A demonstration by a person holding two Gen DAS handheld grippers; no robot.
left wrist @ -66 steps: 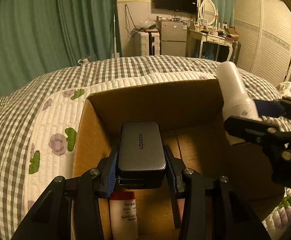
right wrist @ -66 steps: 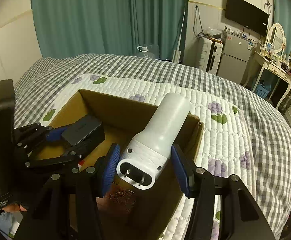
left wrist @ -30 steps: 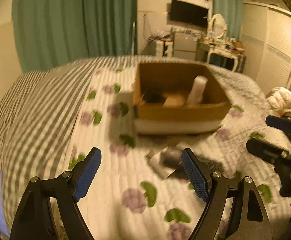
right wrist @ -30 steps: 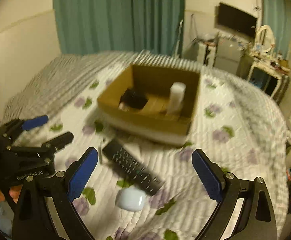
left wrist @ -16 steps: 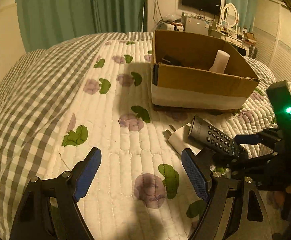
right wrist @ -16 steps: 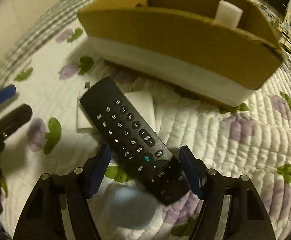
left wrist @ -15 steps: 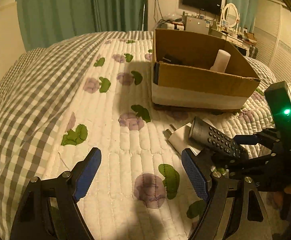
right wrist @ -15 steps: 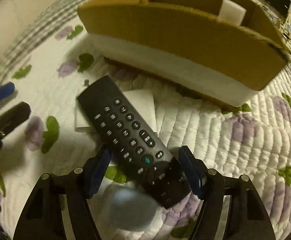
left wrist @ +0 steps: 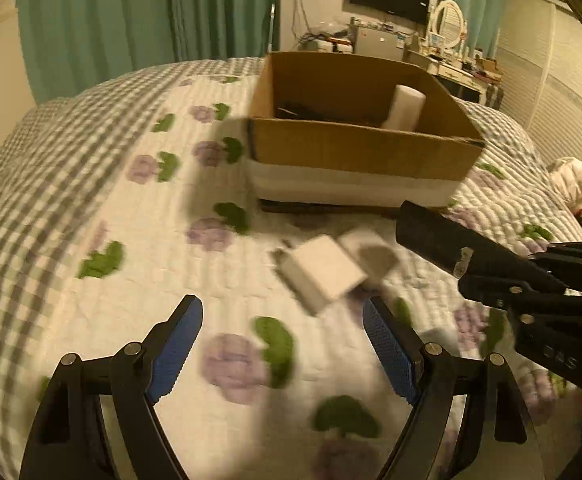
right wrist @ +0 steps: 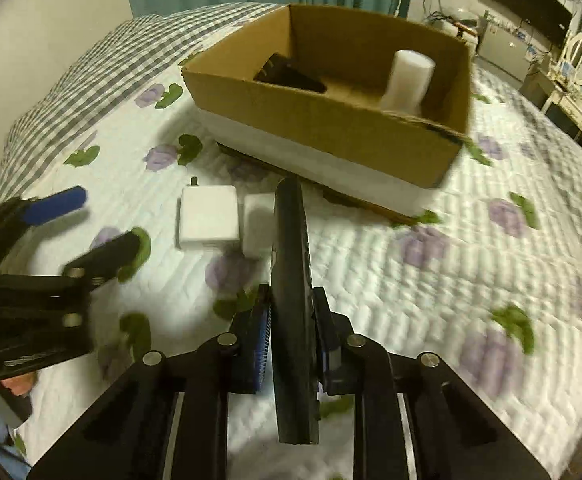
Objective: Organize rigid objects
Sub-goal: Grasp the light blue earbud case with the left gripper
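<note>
My right gripper [right wrist: 291,320] is shut on a black remote [right wrist: 291,264], which stands on its edge above the quilt, its far end toward the cardboard box [right wrist: 331,120]. The left wrist view has the remote [left wrist: 443,244] and right gripper [left wrist: 531,276] at its right. My left gripper [left wrist: 279,344] is open and holds nothing, low over the quilt. A white charger [left wrist: 319,272] lies just beyond its fingers, with a smaller white block [left wrist: 361,240] beside it. In the box stand a white cylinder [right wrist: 409,76] and a dark device [right wrist: 287,72].
The box [left wrist: 355,152] sits on a white flowered quilt [left wrist: 219,272] over a grey checked bedspread. Green curtains hang behind; a dresser and a TV are at the far right. A person's hand [right wrist: 15,386] holds the left gripper [right wrist: 87,224].
My right gripper has closed on the remote, raised it off the quilt and turned it on edge. My left gripper has dropped nearer the white charger, its jaws as wide as before.
</note>
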